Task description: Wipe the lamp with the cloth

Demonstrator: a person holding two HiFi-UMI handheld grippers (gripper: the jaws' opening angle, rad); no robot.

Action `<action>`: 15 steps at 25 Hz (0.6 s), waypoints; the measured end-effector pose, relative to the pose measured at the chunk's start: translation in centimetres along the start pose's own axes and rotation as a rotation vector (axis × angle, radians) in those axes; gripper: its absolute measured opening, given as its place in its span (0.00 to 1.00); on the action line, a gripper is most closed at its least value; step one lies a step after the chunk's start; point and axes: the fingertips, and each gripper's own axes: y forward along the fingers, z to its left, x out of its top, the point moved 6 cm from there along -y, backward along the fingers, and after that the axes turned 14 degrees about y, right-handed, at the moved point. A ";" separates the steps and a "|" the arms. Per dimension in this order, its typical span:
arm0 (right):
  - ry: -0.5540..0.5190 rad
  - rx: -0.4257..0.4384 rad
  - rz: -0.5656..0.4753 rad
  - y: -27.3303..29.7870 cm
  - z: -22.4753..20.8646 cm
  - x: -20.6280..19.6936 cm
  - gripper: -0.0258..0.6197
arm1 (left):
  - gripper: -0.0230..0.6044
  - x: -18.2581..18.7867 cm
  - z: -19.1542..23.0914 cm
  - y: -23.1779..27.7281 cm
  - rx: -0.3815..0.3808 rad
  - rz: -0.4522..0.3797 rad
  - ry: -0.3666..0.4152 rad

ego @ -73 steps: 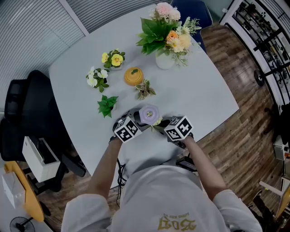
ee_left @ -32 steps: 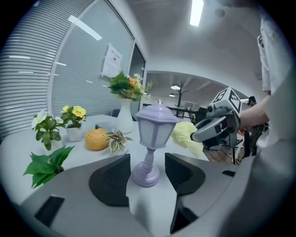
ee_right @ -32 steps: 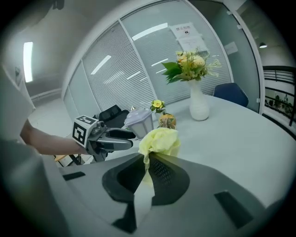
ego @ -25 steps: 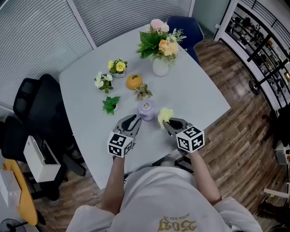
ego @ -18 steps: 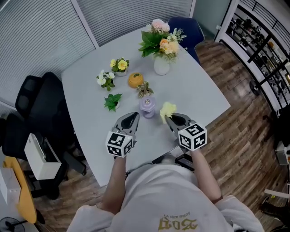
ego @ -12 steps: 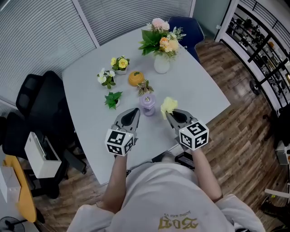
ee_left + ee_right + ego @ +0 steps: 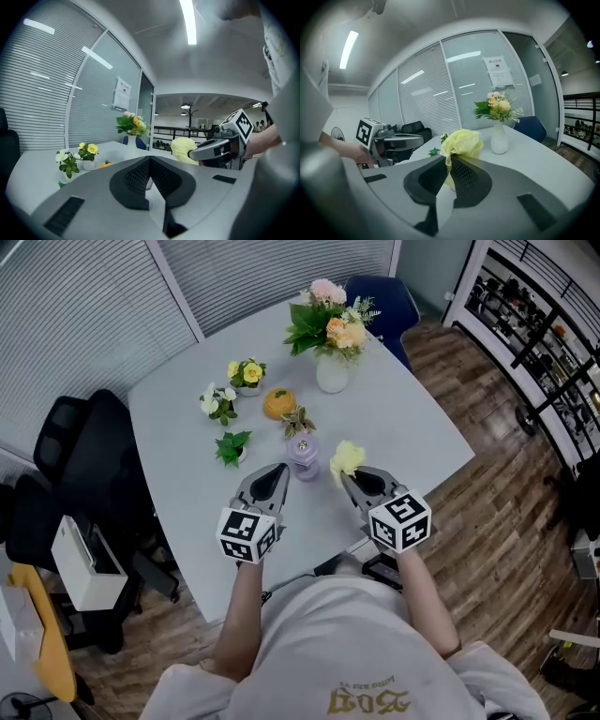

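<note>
A small lilac lamp stands on the white table, just beyond both grippers. My left gripper hangs to the lamp's left with its jaws shut and nothing between them. My right gripper is to the lamp's right, shut on a bunched pale yellow cloth. In the left gripper view, the cloth shows at the tip of the other gripper. Both grippers are held above the table, apart from the lamp.
A white vase of flowers stands at the far side. An orange pumpkin-shaped piece and small potted plants sit behind the lamp. A black chair is on the left, a blue one beyond.
Both grippers have drawn back from the lamp and risen above the table. The yellow cloth has stayed in the right gripper. The lamp has not moved.
</note>
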 end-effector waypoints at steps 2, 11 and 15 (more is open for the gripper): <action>-0.008 -0.003 0.004 0.0 0.0 -0.1 0.09 | 0.04 0.0 0.0 0.0 0.001 -0.002 0.001; -0.007 0.006 0.001 -0.5 0.0 0.1 0.09 | 0.04 0.1 -0.3 0.4 -0.001 -0.006 0.001; -0.003 0.023 -0.001 -0.7 0.4 0.1 0.09 | 0.04 0.2 -0.3 0.3 0.000 -0.007 0.004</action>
